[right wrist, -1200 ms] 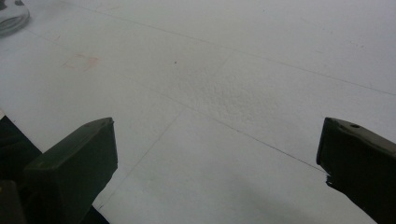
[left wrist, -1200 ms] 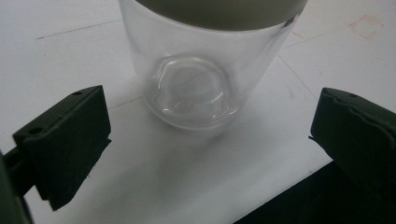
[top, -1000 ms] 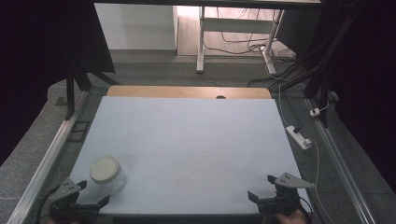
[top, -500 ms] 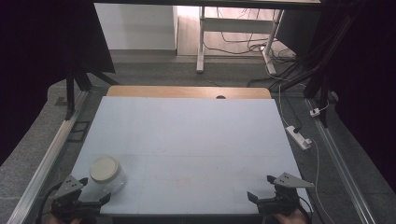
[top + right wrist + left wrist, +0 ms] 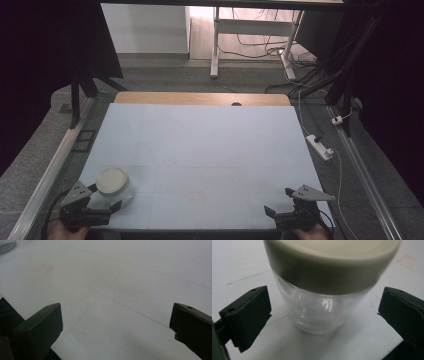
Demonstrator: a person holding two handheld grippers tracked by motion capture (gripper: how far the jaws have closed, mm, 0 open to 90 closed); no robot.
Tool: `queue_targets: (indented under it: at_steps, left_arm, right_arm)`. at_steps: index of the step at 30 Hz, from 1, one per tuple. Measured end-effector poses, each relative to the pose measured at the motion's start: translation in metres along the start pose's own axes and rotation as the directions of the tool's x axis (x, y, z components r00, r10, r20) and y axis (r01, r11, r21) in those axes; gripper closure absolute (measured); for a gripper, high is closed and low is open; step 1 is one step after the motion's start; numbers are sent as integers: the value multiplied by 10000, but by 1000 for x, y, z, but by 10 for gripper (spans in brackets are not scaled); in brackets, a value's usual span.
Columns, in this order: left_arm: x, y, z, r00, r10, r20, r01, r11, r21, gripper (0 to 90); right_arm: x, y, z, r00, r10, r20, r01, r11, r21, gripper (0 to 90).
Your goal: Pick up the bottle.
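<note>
- High view: one clear glass jar with a cream lid [image 5: 115,186] stands on the white table [image 5: 200,150] just ahead of the left gripper [image 5: 102,201]; the right gripper [image 5: 278,201] sits well apart.
- Left gripper view: its two jaws spread wide, flanking the jar [image 5: 324,290] without touching.
- Right gripper view: two jaws parted over bare table [image 5: 125,290].

On the bench [image 5: 200,145], the jar [image 5: 115,186] stands near the front left corner. The left gripper [image 5: 102,200] sits just before the jar, jaws flanking it; the right gripper [image 5: 280,209] lies far right of the jar.
</note>
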State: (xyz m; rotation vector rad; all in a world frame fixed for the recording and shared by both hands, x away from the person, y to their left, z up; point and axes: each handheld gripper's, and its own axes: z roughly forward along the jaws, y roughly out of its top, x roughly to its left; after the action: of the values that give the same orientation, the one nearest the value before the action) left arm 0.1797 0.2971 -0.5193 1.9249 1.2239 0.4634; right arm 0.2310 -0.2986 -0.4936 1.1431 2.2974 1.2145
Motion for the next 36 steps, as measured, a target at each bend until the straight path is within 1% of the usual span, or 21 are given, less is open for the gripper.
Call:
queue_targets:
  at_steps: [1,4,5,11,12,14,15,17,19,21,23,26,27,28,30,36]
  left_arm:
    - [0,1,1,10000,9,-38,-9,10000,-43,0]
    - [2,3,5,10000,-59,-21,59,10000,-8,0]
    - [3,5,7,10000,-24,-77,24,10000,41,0]
    - [5,8,12,10000,-43,67,42,9999,92,2]
    - [5,10,14,9999,28,148,-30,9999,96,2]
    - [5,11,15,9998,103,156,-105,9999,119,1]
    - [5,12,18,9996,278,90,-280,9994,214,1]
    - [5,13,21,9989,417,191,-422,9987,270,0]
    - [5,14,22,9989,427,188,-432,9987,282,0]
    - [6,16,25,9979,563,329,-574,9978,339,0]
    - [6,17,27,9972,658,355,-672,9969,406,0]
    - [6,17,27,9968,721,335,-735,9964,424,1]
    - [6,17,27,9966,749,340,-762,9963,397,12]
    - [6,18,27,9963,828,215,-836,9957,395,37]
    - [7,18,26,9961,828,291,-839,9957,396,63]
    - [6,18,26,9959,868,268,-880,9950,463,70]
  right_arm:
    - [0,0,0,10000,11,-3,-11,10000,-3,0]
    - [0,0,0,10000,-4,-14,4,10000,23,0]
    - [0,0,0,10000,-13,-7,13,10000,28,0]
    - [0,0,1,10000,-32,-5,32,10000,82,0]
    - [1,0,1,10000,-36,-3,36,10000,89,0]
    - [1,0,1,10000,-39,-5,39,10000,87,0]
    - [1,0,1,10000,-42,-5,42,9999,93,0]
    - [1,0,1,10000,-52,-16,52,9999,107,0]
    - [1,0,1,10000,-59,-1,59,9999,118,0]
    - [1,1,1,10000,-73,6,72,9999,139,0]
    - [1,1,2,10000,-76,-7,77,9999,147,0]
    - [1,1,2,10000,-82,-3,82,9999,152,0]
    - [1,1,2,10000,-87,-3,87,9998,152,0]
    - [1,1,2,10000,-93,-3,93,9998,158,0]
    - [1,1,2,10000,-97,-9,97,9998,162,0]
    - [1,1,2,9999,-104,-4,104,9998,170,0]
